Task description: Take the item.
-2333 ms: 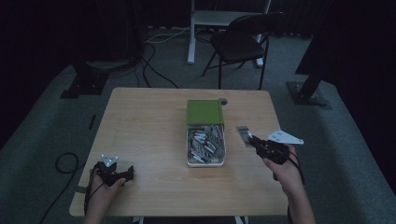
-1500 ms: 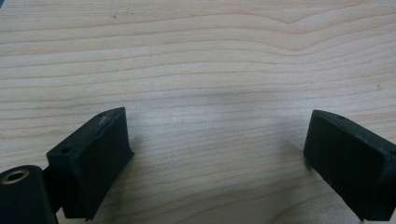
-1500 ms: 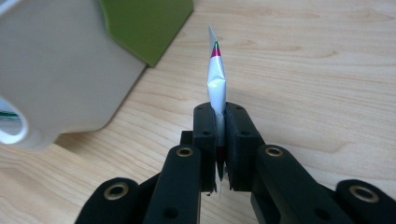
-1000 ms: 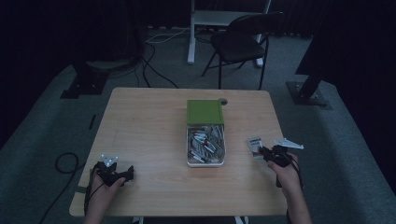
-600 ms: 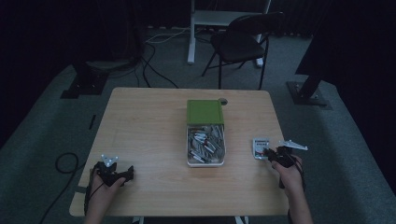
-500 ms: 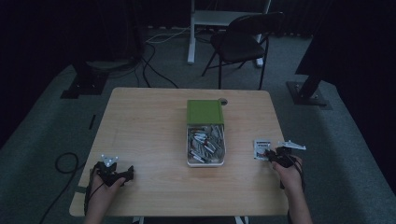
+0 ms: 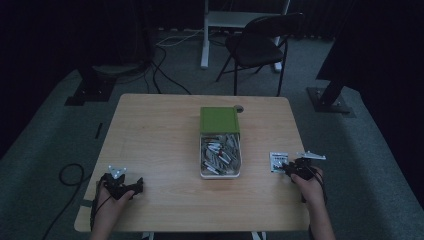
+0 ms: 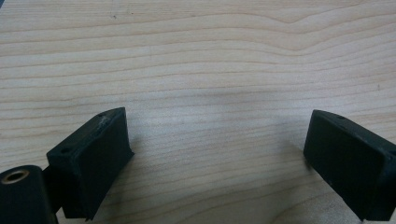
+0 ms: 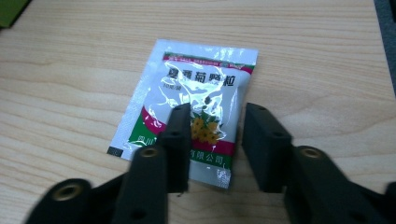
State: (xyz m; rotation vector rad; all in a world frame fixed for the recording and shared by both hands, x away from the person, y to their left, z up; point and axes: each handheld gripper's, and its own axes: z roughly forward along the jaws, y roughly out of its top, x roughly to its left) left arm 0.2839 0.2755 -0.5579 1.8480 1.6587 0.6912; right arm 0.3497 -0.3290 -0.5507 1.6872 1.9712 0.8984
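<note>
Just one sachet under right tongs.

Printed on the sachet lying flat at the table's right edge: a line of dark Chinese characters under a red-and-green top stripe, roughly 夏桑菊颗粒, though not sharply legible. Below that, small print starting "10", then white characters ending 有限公司 on the red band near the bottom. Nothing else readable anywhere.

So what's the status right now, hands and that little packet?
Left hand-held gripper open over bare table. Right hand-held gripper part open above the sachet, which lies flat. Box of sachets apart; nothing in the way.
</note>
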